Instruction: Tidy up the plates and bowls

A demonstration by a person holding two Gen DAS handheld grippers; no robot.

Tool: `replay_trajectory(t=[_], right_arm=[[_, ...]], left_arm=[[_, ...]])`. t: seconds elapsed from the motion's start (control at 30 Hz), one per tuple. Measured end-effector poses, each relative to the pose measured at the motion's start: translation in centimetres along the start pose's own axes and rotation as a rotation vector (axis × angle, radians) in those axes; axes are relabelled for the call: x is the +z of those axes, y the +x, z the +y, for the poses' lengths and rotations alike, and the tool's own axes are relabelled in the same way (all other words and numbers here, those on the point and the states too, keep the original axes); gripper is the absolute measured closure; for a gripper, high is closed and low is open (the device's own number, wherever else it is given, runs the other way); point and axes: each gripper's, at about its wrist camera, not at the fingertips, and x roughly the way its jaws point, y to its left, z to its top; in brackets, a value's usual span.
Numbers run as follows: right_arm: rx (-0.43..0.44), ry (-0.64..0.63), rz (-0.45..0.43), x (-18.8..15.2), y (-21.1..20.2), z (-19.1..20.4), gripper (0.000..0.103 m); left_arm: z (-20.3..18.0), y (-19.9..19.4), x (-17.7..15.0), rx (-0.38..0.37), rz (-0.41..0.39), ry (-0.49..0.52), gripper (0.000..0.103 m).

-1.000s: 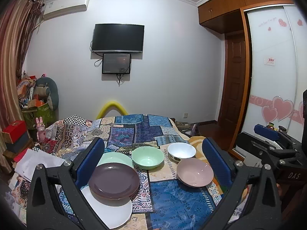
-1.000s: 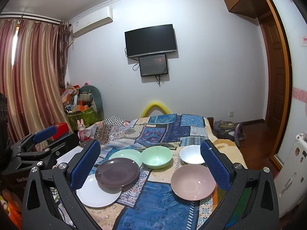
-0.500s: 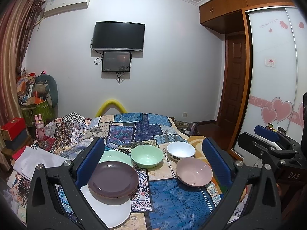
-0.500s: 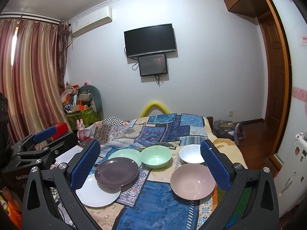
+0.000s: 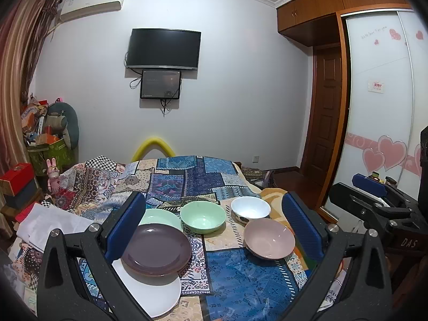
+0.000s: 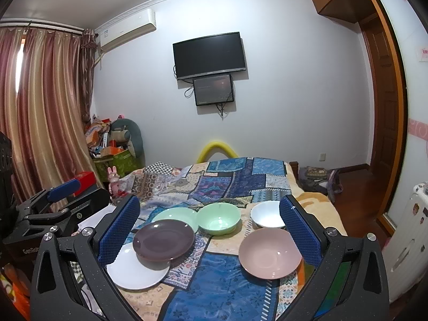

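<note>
1. Six dishes are sitting on the quilt point(image 5: 187, 184) at lower centre of both frames: a purple plate point(image 5: 156, 248) is overlapping a white plate point(image 5: 157, 293) at lower left, with a green plate point(image 5: 160, 218) just behind it.
2. A green bowl point(image 5: 202, 217) is standing at centre, touching the green plate; a white bowl point(image 5: 250, 208) and a pink bowl point(image 5: 268, 238) are lying to the right, the pink one nearer the camera.
3. The left gripper point(image 5: 214, 227) is hovering with its blue pads point(image 5: 125, 226) spread wide, framing the dishes and gripping nothing.
4. The right gripper point(image 6: 210, 230) is likewise gaping wide, pinching nothing.
5. The left view is showing the right gripper at far right, plus a wardrobe door point(image 5: 382, 101) with pink hearts; the right view is showing the left gripper point(image 6: 53, 208) at far left, plus curtains point(image 6: 45, 112).
6. Both views are showing a TV point(image 5: 163, 48) at upper centre, an air conditioner point(image 6: 128, 30) at upper left, and a yellow tube point(image 5: 152, 147) behind the bed.
</note>
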Motion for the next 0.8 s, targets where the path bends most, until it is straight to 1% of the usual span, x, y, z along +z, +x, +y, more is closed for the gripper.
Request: replay_trajectory(t=[0.8], right_arm=[[0.006, 0.008, 0.021, -0.28, 1.00, -0.15, 0.000]], left_arm=[[0.02, 0.40, -0.09, 0.006, 0.004, -0.002, 0.000]])
